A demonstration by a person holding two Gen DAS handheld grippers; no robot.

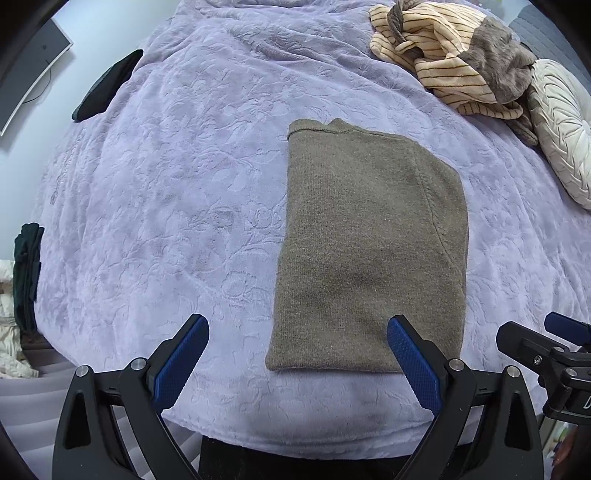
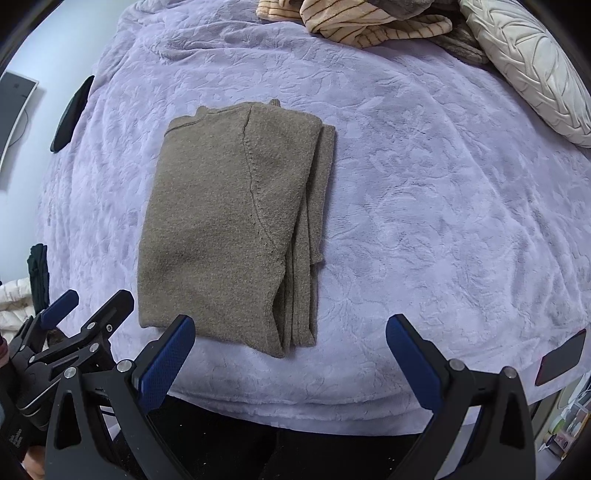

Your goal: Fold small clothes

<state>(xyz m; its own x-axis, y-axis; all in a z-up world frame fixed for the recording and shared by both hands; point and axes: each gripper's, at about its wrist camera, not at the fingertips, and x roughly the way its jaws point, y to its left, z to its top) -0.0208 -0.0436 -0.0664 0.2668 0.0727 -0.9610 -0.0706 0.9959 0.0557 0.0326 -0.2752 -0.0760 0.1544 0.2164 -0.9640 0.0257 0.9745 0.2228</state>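
The left gripper (image 1: 297,332) has black angular arms with triangular cut-outs, silver round pivot pins and fingers (image 1: 181,363) faced with blue, finely textured pads. The right gripper (image 2: 290,334) is built the same way: black linkage, silver pins, blue dimpled fingers (image 2: 413,363). Seen from the side, each shows small screws in its black frame and faint white lettering on the body.

The striped garment (image 2: 354,22) and pale cushion (image 2: 535,70) run off the right-wrist view's top edge.
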